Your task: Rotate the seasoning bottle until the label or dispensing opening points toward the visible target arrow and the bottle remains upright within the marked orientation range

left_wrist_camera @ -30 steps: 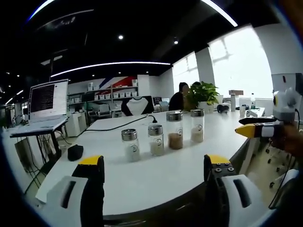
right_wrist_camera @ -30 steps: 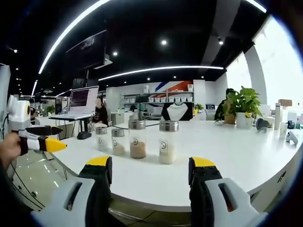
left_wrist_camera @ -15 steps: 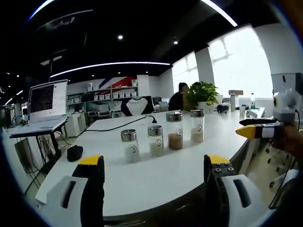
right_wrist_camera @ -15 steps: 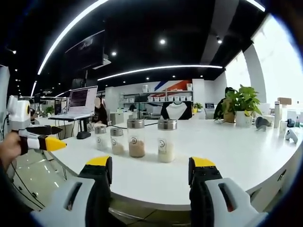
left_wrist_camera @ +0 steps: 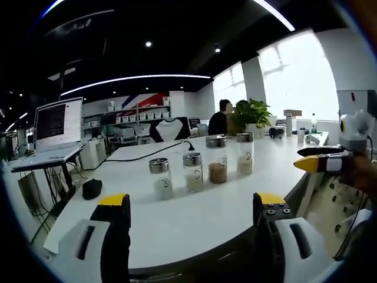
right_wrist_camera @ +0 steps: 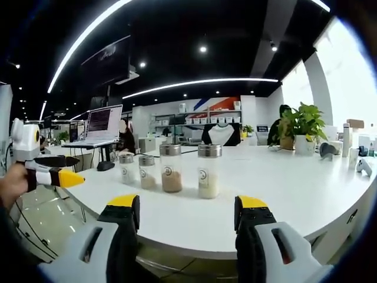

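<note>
Glass bottles [left_wrist_camera: 217, 159] stand upright in a row of four on the white worktop [left_wrist_camera: 194, 218], labels facing near. Left gripper [left_wrist_camera: 188, 213] and right gripper [right_wrist_camera: 187, 213] hover short of them, jaws wide apart, holding nothing.

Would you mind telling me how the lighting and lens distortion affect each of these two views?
Left gripper view: the window is blown out white, and the ceiling light strip bows with the fisheye. Right gripper view: the table edge curves strongly, the four bottles stay sharp, and the ceiling is dark.
</note>
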